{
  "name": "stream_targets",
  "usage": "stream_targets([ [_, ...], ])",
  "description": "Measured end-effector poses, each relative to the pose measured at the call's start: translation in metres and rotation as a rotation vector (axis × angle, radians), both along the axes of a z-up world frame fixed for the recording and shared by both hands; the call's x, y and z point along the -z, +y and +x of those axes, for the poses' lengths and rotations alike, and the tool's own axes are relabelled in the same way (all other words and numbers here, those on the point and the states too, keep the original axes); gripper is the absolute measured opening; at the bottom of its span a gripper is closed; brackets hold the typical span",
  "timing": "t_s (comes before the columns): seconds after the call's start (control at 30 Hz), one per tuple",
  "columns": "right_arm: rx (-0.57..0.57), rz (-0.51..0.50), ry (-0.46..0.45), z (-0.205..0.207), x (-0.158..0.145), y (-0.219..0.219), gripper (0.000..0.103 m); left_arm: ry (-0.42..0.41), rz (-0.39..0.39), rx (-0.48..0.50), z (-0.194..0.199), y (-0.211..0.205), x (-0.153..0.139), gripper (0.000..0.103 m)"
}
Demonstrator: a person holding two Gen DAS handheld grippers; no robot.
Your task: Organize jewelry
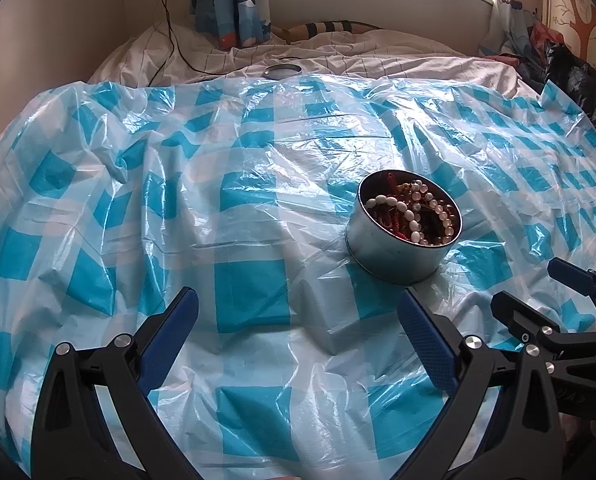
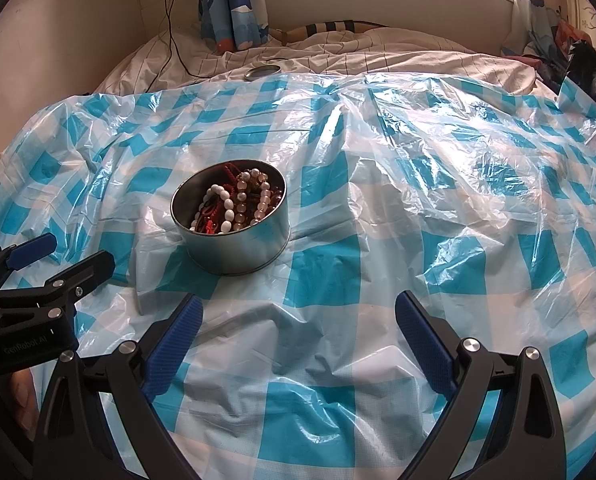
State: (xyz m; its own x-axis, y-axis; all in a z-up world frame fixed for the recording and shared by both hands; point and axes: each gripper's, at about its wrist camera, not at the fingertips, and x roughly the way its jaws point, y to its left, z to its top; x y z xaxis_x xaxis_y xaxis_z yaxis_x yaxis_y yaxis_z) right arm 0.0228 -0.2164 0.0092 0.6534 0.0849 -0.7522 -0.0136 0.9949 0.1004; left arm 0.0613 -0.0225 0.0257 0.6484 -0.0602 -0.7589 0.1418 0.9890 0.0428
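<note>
While both tools hover low over the bed, nothing is gripped by either.

Left tool (image 1: 298,316): jaws spread wide with bare blue pads, empty; also seen from the side at the left edge of the right wrist view (image 2: 63,254), jaws parted there too.

Right tool (image 2: 298,320): jaws wide apart, holding nothing; it shows at the right edge of the left wrist view (image 1: 538,284), fingers apart.

Tin (image 1: 398,248): round open metal tin standing upright on the plastic sheet, ahead of the left tool and to its right, ahead of the right tool and to its left (image 2: 233,236); neither tool touches it.

Jewelry (image 1: 412,212): heaped inside the tin (white oval beads, pale round beads, red cords, dark beads, all tangled together) (image 2: 237,208).

Plastic sheet (image 1: 249,292): blue-and-white checked, crinkled, spread across the bed (image 2: 330,268).

Lid (image 1: 282,71): round metal lid lying flat on the striped bedding just past the sheet's far edge, well apart from the tin (image 2: 262,72).

Bedding (image 1: 398,56): white with thin dark stripes, rumpled.

Cable (image 1: 169,36): black, running down the wall onto the bedding.

Curtain (image 1: 225,4): blue cartoon print, hanging behind the bed.
</note>
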Motion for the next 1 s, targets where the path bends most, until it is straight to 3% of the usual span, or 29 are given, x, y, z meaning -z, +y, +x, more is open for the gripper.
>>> stream_targets([
  [1.0,0.0,0.0,0.003,-0.0001,0.0013,0.001,0.093,0.013,-0.025,-0.004,0.0005,0.0025,0.0011,0.096],
])
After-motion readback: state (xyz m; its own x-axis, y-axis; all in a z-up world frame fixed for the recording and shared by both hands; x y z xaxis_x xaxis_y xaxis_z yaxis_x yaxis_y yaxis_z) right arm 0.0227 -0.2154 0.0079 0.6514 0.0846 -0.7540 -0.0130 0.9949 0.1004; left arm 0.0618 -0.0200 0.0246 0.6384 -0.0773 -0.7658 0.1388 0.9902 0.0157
